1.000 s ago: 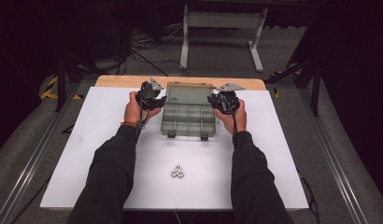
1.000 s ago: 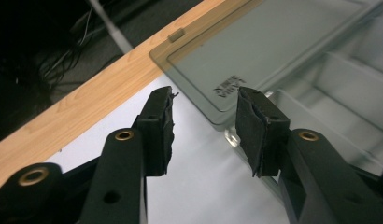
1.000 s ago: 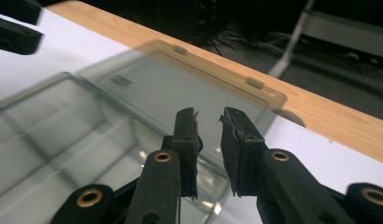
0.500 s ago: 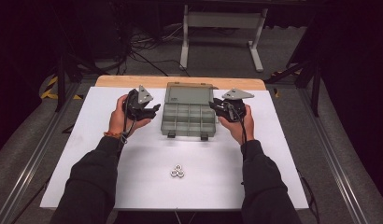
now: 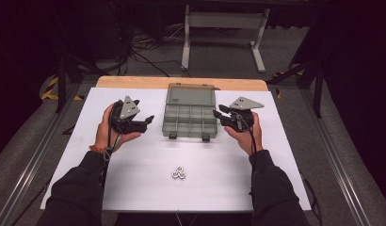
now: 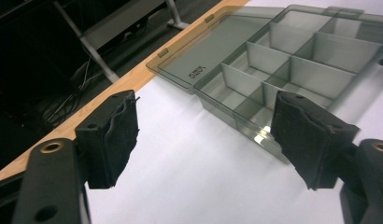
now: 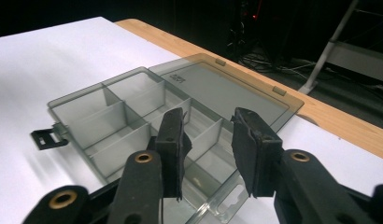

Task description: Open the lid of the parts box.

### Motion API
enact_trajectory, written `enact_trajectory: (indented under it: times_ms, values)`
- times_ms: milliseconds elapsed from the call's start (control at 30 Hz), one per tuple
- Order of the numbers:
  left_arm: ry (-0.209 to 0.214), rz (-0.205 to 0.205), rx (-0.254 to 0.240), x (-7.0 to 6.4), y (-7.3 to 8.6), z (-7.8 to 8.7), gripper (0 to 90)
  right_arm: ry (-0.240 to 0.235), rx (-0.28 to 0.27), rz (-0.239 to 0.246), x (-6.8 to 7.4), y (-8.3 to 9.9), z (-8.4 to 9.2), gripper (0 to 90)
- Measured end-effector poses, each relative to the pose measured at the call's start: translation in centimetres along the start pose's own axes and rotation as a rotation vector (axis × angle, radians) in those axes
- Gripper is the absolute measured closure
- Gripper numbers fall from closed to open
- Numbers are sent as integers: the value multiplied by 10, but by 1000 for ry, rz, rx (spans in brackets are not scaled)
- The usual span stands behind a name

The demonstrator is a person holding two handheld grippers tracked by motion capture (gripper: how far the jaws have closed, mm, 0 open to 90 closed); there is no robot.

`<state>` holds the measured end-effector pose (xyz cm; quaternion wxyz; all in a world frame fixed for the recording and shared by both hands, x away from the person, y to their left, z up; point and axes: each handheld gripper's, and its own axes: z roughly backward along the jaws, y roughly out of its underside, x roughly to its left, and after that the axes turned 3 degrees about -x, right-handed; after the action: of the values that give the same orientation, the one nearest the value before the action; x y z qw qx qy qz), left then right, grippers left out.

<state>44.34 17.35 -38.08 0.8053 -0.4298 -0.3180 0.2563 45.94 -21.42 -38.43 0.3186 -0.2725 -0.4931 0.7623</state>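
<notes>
A clear grey compartment box point(image 5: 189, 121) lies open on the white table top point(image 5: 134, 188), its lid point(image 5: 191, 95) folded flat behind it. My left gripper point(image 5: 146, 121) hovers just left of the box, jaws pointing at it. They stand wide apart with nothing between them point(image 6: 203, 135) and have just been opening. My right gripper point(image 5: 218, 115) is at the box's right side, clear of the wall. Its jaws are apart by a smaller gap, with nothing between them point(image 7: 208, 140), and have also just been opening. The box's compartments point(image 7: 133, 116) look bare. Three small metal nuts point(image 5: 180, 173) sit clustered near the front.
The table's wooden strip point(image 5: 134, 82) runs along the far edge behind the lid. A metal stand point(image 5: 219, 21) and cables are on the floor beyond. Two black latches point(image 5: 172, 136) stick out from the box's front wall.
Both hands have drawn away from the box's sides, the left gripper leftward and the right gripper rightward. Both pairs of jaws stand wider. The box has not moved.
</notes>
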Motion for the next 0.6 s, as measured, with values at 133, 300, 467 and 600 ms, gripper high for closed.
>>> enact_trajectory:
  times_ms: [133,300,467,600]
  values:
    - [1,-15,-2,-3,7,8,196,-15,-6,16,5,2,5,586]
    - [25,1,-37,-7,16,19,158,-34,-16,1,9,7,13,521]
    - [57,-2,-62,-15,26,27,138,-44,-6,19,14,15,19,427]
    - [69,-19,-77,-21,31,35,122,-51,-17,42,21,18,26,341]
